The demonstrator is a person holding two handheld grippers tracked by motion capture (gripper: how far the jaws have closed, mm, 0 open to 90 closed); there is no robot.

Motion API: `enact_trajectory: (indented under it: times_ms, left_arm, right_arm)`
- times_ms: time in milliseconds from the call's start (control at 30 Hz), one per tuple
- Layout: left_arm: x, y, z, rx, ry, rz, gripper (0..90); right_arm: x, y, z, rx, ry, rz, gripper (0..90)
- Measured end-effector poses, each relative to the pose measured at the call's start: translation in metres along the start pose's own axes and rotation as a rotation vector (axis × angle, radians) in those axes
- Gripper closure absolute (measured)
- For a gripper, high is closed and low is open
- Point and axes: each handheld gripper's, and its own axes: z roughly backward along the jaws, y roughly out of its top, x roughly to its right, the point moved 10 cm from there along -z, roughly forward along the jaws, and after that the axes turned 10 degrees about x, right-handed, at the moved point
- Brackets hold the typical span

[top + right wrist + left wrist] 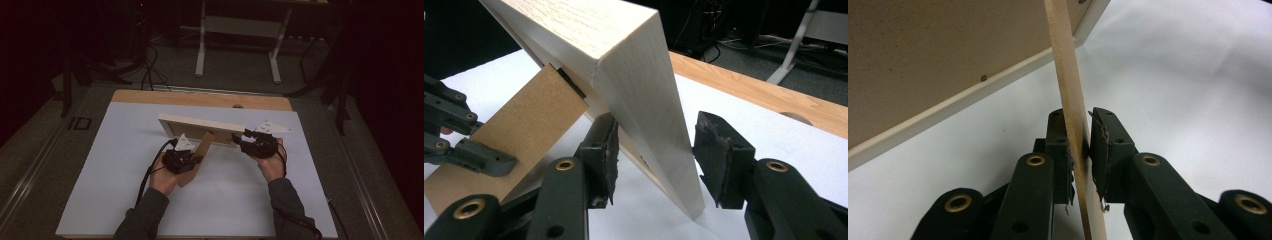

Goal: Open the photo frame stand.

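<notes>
Legibly, nothing: blank frame (200, 123), gripped stand (199, 159).

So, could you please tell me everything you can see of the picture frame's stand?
The stand is a thin, flat brown board, apparently fibreboard, joined near its top to the back of the pale wooden picture frame and swung out from it toward the person. It slopes down to the white table cover. The left gripper is shut on its edge, pads pressing both faces. The right gripper straddles the frame's corner, open.

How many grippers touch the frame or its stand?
2: the left gripper pinches the brown stand; the right gripper straddles the frame at its right end.
</notes>
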Motion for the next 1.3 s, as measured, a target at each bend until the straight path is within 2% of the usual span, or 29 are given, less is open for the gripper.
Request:
enact_trajectory:
  times_ms: [433,700,933,1300]
  left_arm:
    - [-0.002,-0.005,0.000,-0.015,0.001,0.001,80.1]
    - [-0.001,-0.005,0.000,-0.014,-0.010,0.001,76.5]
    - [-0.002,-0.001,0.004,0.008,-0.020,0.024,68.2]
    - [-0.005,0.004,0.019,0.050,-0.020,0.041,65.0]
  right_arm:
    - [-0.002,-0.004,0.003,-0.004,0.014,0.007,53.0]
    - [-0.002,-0.005,0.004,0.002,0.015,0.008,52.6]
    - [0.001,-0.008,0.005,-0.008,0.011,0.006,49.6]
    - [0.007,-0.018,0.011,-0.028,0.001,0.007,51.3]
